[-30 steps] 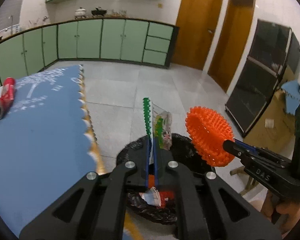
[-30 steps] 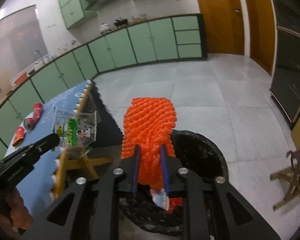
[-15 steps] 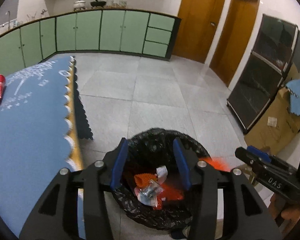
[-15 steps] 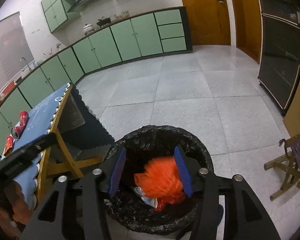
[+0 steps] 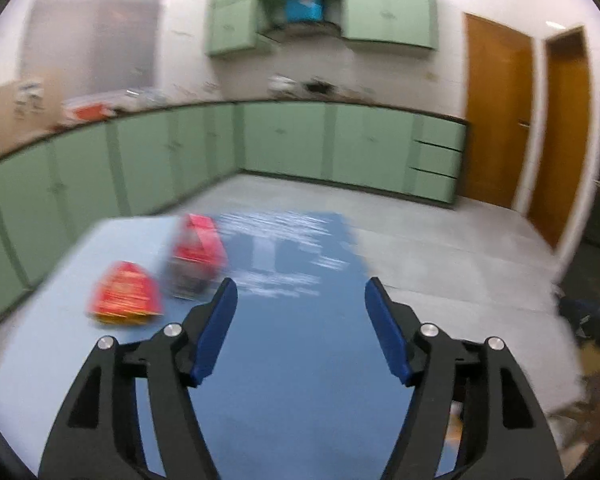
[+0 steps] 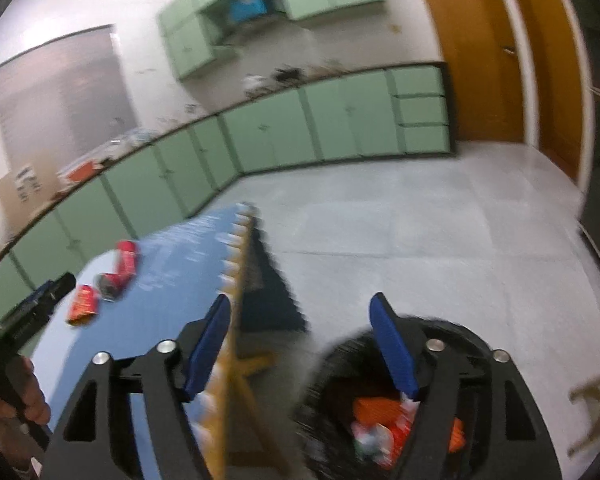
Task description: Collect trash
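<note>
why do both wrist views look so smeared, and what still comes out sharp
Left wrist view: motion blur streaks the red cans and the print on the blue tablecloth; the left gripper alone is crisp. Right wrist view: the bin and table edge smear, the right gripper stays sharp. Fisheye bends the green cabinets in both.

Both views are smeared with motion blur. In the left wrist view the red cans [image 5: 198, 256] on the blue tablecloth [image 5: 300, 360] are streaks with unreadable labels, and the white print on the cloth is just dashes. The countertop clutter [image 5: 300, 84] is too fuzzy to name (pots, maybe). In the right wrist view the black trash bin [image 6: 452, 336] is half hidden behind the right gripper's fingers [image 6: 392, 346] and cut off at the bottom; the orange and white trash [image 6: 384, 428] inside is mush.
</note>
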`<state>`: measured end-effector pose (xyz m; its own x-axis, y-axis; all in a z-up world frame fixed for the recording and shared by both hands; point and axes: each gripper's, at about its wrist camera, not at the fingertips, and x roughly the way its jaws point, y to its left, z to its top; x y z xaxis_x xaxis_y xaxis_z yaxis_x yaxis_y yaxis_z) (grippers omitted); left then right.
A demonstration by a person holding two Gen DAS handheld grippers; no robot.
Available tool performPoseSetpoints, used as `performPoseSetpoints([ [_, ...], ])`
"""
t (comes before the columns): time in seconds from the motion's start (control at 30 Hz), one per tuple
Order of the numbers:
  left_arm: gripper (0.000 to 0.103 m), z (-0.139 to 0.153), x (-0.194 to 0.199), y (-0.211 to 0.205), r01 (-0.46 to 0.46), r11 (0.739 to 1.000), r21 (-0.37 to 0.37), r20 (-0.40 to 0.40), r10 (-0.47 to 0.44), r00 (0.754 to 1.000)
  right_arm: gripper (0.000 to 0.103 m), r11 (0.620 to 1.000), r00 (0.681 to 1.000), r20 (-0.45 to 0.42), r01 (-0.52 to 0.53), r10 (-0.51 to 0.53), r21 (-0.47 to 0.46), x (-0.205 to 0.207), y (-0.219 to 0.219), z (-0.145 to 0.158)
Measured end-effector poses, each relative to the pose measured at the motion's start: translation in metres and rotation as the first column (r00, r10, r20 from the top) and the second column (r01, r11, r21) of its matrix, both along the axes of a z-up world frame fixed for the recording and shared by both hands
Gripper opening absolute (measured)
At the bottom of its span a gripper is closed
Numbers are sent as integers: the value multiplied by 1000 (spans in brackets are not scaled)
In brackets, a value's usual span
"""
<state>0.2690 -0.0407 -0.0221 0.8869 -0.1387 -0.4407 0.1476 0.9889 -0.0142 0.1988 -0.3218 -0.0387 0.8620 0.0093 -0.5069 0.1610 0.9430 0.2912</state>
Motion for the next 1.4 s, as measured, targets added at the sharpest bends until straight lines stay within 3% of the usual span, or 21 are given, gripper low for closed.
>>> performPoseSetpoints([
  [0.23,80,6,25,116,-271,962,26,19,271,962,87,981,980,29,-195,195,-5,76,116,14],
  [0.47,84,-4,50,187,-376,926,41,-28,377,926,93,949,949,-29,-315,314,-20,148,219,3],
  [0.67,85,-12,53,224,-415,910,29,-44,416,909,93,937,936,-69,-348,346,-14,193,272,-16],
  [1.1,85,-31,66,251,-432,902,-4,-74,431,899,92,957,955,-109,-283,275,-67,232,313,-44],
  [1.4,85,-40,75,252,-419,907,-24,-92,416,905,81,956,946,-197,-280,258,-91,255,325,-56],
])
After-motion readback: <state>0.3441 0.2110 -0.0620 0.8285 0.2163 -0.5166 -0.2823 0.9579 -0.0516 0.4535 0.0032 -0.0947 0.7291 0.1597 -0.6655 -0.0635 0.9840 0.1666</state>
